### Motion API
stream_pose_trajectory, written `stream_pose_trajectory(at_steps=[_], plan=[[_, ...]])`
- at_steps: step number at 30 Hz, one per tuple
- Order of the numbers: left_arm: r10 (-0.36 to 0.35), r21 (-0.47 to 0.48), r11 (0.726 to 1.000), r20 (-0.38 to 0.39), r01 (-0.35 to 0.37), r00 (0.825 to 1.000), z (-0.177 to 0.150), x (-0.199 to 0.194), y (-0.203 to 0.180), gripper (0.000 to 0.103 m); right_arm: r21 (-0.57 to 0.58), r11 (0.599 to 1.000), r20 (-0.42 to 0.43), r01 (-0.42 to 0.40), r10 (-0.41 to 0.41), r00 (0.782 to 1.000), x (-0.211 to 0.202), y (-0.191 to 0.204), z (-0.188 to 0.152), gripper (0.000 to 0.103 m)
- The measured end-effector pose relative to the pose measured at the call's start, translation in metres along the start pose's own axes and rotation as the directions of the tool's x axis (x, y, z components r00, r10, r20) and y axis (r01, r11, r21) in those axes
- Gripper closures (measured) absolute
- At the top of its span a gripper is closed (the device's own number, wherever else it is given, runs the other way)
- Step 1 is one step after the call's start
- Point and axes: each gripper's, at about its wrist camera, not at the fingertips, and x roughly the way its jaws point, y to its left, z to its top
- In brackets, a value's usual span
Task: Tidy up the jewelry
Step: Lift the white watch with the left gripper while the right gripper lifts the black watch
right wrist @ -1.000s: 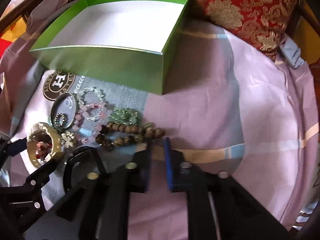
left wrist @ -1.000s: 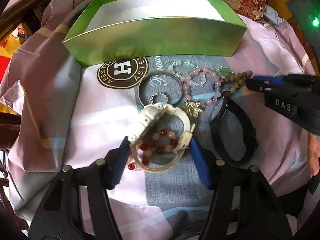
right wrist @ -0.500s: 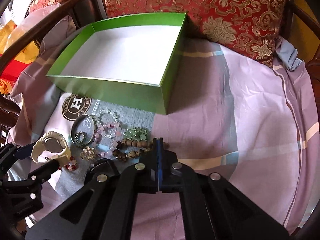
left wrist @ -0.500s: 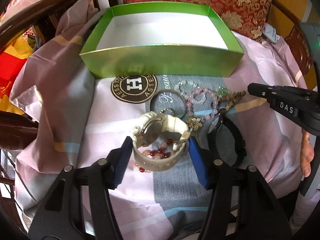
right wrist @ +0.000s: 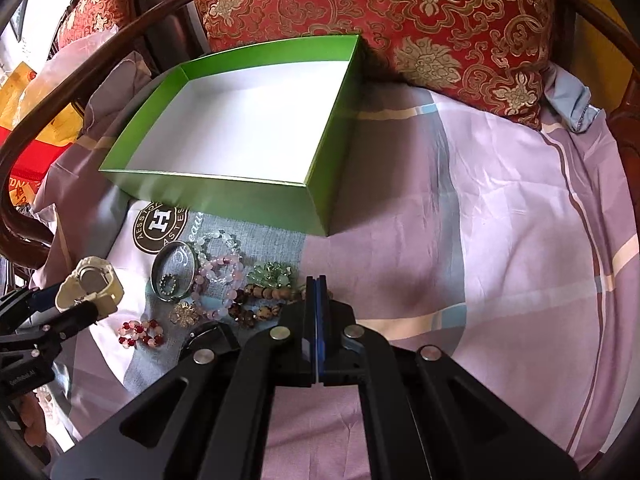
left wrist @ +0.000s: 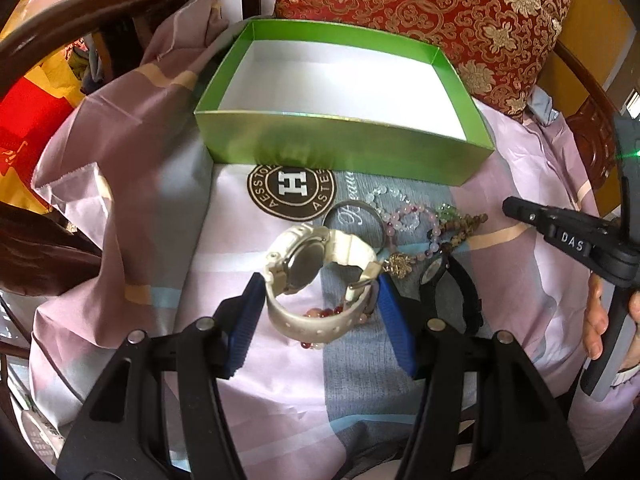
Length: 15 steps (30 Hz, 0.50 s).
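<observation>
Left gripper (left wrist: 320, 312) pinching white watch (left wrist: 316, 276), now raised off the red bead bracelet (right wrist: 141, 333), right gripper (right wrist: 316, 280) pressed together since a second ago, green box (right wrist: 224, 192) holding nothing.

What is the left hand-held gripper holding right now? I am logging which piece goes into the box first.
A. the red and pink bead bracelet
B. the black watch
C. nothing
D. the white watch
D: the left hand-held gripper has its blue pads closed on the band of the white watch, lifted clear of the red and pink bead bracelet on the cloth.
</observation>
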Motion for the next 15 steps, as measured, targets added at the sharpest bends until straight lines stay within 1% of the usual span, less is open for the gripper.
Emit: stream_pose_trajectory(at_steps=[3, 6, 7, 8, 9, 10, 11, 14, 15], plan=[[-0.002, -0.001, 1.0, 0.008, 0.002, 1.0, 0.002, -0.002, 0.0, 0.045, -0.001, 1.0, 0.0, -0.003, 0.003, 1.0, 0.0, 0.0, 0.0, 0.103], [-0.007, 0.0, 1.0, 0.001, 0.007, 1.0, 0.0, 0.001, -0.001, 0.045, -0.017, 0.999, -0.016, -0.027, 0.027, 1.0, 0.005, 0.003, -0.001, 0.102], [-0.008, 0.001, 1.0, -0.004, 0.008, 1.0, -0.001, 0.003, -0.001, 0.045, -0.02, 0.999, -0.026, -0.041, 0.041, 0.999, 0.008, 0.005, -0.002, 0.093], [-0.009, 0.001, 1.0, -0.011, 0.009, 1.0, -0.001, 0.005, -0.002, 0.045, -0.019, 0.998, -0.037, -0.055, 0.054, 0.998, 0.011, 0.007, -0.003, 0.071], [-0.008, 0.002, 1.0, -0.02, 0.008, 1.0, -0.002, 0.009, -0.003, 0.045, -0.015, 0.998, -0.041, -0.062, 0.061, 0.997, 0.013, 0.009, -0.004, 0.044], [-0.008, 0.002, 1.0, -0.026, 0.008, 1.0, -0.003, 0.011, -0.003, 0.045, -0.011, 0.998, -0.039, -0.066, 0.065, 0.997, 0.013, 0.011, -0.006, 0.038], [-0.008, 0.002, 1.0, -0.032, 0.008, 0.999, -0.003, 0.013, -0.003, 0.045, -0.021, 0.997, -0.036, -0.076, 0.075, 0.997, 0.013, 0.015, -0.008, 0.038], [-0.005, 0.004, 1.0, -0.034, 0.005, 0.999, -0.004, 0.015, -0.002, 0.045, -0.125, 0.982, -0.085, -0.139, 0.129, 0.988, 0.012, 0.038, -0.014, 0.038], [-0.002, 0.002, 1.0, -0.034, 0.002, 0.999, -0.004, 0.016, -0.002, 0.045, -0.162, 0.978, -0.104, -0.133, 0.117, 0.988, 0.013, 0.046, -0.018, 0.043]])
